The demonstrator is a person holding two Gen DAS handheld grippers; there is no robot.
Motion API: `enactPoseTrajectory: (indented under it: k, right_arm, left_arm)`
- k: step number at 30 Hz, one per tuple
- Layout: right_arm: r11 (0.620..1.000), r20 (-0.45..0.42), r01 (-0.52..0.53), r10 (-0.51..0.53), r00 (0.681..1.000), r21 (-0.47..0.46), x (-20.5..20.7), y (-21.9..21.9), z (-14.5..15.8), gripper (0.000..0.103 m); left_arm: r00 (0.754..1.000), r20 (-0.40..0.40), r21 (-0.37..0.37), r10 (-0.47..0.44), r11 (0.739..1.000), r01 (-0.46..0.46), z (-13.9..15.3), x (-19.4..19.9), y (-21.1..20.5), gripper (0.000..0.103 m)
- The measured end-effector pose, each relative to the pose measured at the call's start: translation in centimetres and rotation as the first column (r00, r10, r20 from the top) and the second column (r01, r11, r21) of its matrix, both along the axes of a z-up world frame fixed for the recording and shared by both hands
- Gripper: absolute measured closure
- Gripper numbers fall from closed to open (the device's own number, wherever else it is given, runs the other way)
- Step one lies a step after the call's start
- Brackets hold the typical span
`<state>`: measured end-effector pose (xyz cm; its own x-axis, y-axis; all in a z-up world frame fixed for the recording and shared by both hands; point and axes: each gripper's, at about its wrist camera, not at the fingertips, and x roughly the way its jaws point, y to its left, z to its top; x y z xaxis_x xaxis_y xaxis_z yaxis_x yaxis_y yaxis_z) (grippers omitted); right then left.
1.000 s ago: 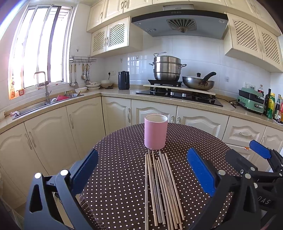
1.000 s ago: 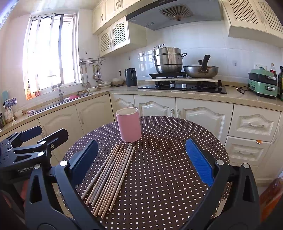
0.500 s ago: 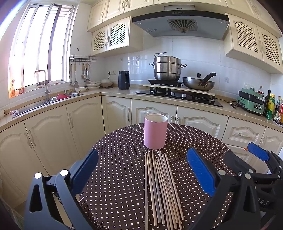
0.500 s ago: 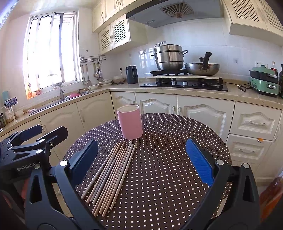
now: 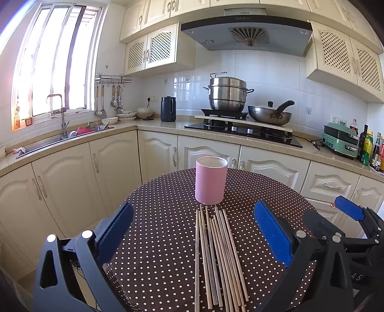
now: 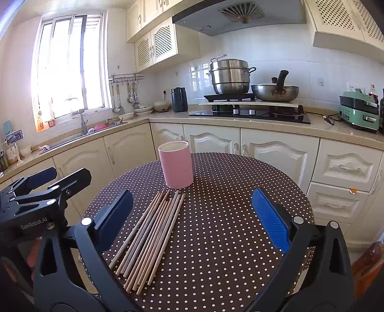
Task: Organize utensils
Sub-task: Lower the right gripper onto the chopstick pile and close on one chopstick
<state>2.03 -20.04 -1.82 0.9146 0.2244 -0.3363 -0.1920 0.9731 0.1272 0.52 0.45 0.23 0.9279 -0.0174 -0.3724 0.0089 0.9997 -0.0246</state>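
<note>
Nothing is sorted yet, as I judge it: the chopsticks [image 5: 217, 259] lie loose on the dotted counter [image 5: 156, 216], just before the pink cup [image 5: 211, 180], which looks empty, though its inside is hidden. The left gripper [image 5: 194, 236] hovers over them, jaws wide and holding nothing. The right gripper [image 6: 192, 217], equally wide, faces bare cloth; only its view shows the chopsticks' near ends.

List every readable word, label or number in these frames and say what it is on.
"GenRobot.AI": on the left claw body, right wrist view.
"AS": cut-off letters on the right claw body, left wrist view.
Range hood panel text: too small.
Bottle labels: blurred.
</note>
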Motion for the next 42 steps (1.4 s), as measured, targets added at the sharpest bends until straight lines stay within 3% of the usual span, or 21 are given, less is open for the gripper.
enactPoseTrajectory:
  k: [10, 23, 34, 42]
  right_arm:
    - [1.0, -0.032, -0.009, 0.01, 0.999, 0.011, 1.0, -0.2, -0.5, 0.006]
    - [1.0, -0.158, 0.005, -0.001, 0.987, 0.023, 3.6, 0.2, -3.0, 0.006]
    - [0.997, -0.302, 0.07, -0.07, 0.951, -0.01, 8.1, 0.8, -6.1, 0.006]
    - [0.996, -0.394, 0.084, -0.091, 0.914, -0.035, 10.3, 1.6, -8.6, 0.006]
  left_arm:
    - [1.0, -0.025, -0.011, -0.005, 1.0, 0.005, -0.5, 0.9, 0.1, 0.004]
    - [0.984, -0.176, -0.029, -0.022, 0.999, 0.017, -3.3, 4.2, 0.9, 0.004]
    - [0.943, -0.329, -0.03, -0.042, 0.999, 0.033, -6.7, 8.5, 1.7, 0.004]
    - [0.917, -0.399, 0.0, -0.02, 1.0, 0.022, -8.5, 10.1, 2.1, 0.004]
